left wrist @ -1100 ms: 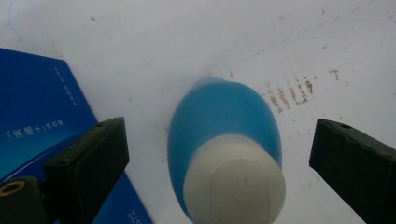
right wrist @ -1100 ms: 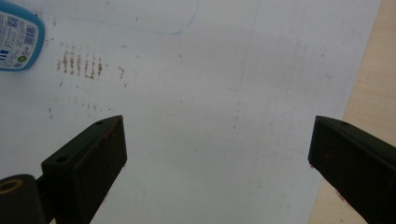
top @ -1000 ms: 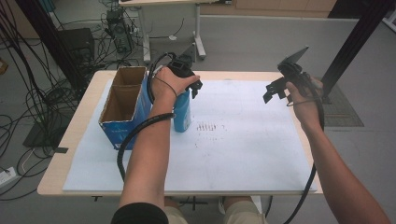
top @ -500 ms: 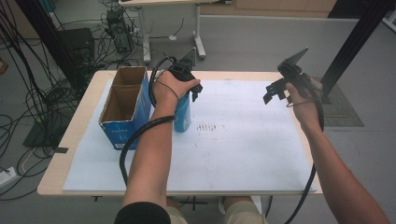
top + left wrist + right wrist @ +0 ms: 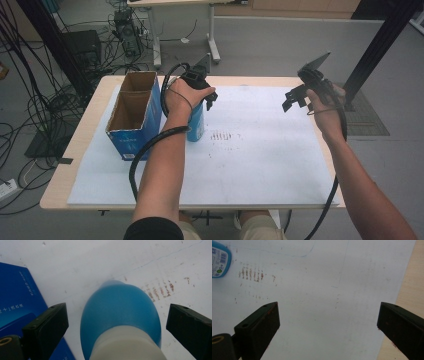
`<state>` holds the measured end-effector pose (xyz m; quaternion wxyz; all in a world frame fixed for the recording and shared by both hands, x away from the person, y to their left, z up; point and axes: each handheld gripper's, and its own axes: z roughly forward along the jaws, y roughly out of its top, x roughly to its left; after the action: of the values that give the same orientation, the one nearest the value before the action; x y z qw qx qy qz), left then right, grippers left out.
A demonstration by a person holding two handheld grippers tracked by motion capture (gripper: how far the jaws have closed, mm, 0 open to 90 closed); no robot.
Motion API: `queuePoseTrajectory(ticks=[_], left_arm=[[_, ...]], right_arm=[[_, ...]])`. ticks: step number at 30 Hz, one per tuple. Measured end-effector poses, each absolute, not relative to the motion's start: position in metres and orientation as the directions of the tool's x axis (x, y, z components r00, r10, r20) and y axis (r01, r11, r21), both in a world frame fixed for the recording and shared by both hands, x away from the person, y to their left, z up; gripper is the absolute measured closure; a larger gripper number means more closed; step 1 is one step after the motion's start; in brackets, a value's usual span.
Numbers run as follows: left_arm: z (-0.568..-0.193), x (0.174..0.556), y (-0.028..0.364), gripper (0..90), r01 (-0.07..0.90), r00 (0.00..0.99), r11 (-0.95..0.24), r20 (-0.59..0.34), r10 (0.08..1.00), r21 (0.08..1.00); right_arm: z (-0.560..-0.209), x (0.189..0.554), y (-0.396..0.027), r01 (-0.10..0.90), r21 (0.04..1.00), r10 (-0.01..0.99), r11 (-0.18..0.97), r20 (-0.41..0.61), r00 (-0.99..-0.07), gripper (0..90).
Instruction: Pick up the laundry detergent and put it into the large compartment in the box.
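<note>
Risk: your left tongs (image 5: 113,322) are spread wide, jaws either side of blue bottle (image 5: 120,312) cap, not touching. Close off-centre and bottle likely tips toward blue box (image 5: 134,117) just beside it. Bottle stands upright on white sheet of worktop (image 5: 280,165). Left wrist bent, pointing down over bottle. Right tongs (image 5: 300,97) released, empty, raised above worktop's right side.

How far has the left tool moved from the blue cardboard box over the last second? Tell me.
No clear move. In the high view the left tool hovers over the blue plastic bottle, beside the blue cardboard box, as before.
</note>
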<state>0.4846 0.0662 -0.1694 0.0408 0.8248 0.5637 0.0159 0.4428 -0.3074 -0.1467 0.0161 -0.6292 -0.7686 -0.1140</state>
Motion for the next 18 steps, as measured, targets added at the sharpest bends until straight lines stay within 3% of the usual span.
queuePoseTrajectory(ticks=[18], left_arm=[[-0.1698, 0.4851, 0.0626, 4.8, 0.928, 0.365, -0.363, -0.006, 0.931, 0.082]], right_arm=[[-0.1473, 0.4426, -0.3097, 0.972, 0.155, 0.964, 0.177, 0.172, -0.204, 4.4]])
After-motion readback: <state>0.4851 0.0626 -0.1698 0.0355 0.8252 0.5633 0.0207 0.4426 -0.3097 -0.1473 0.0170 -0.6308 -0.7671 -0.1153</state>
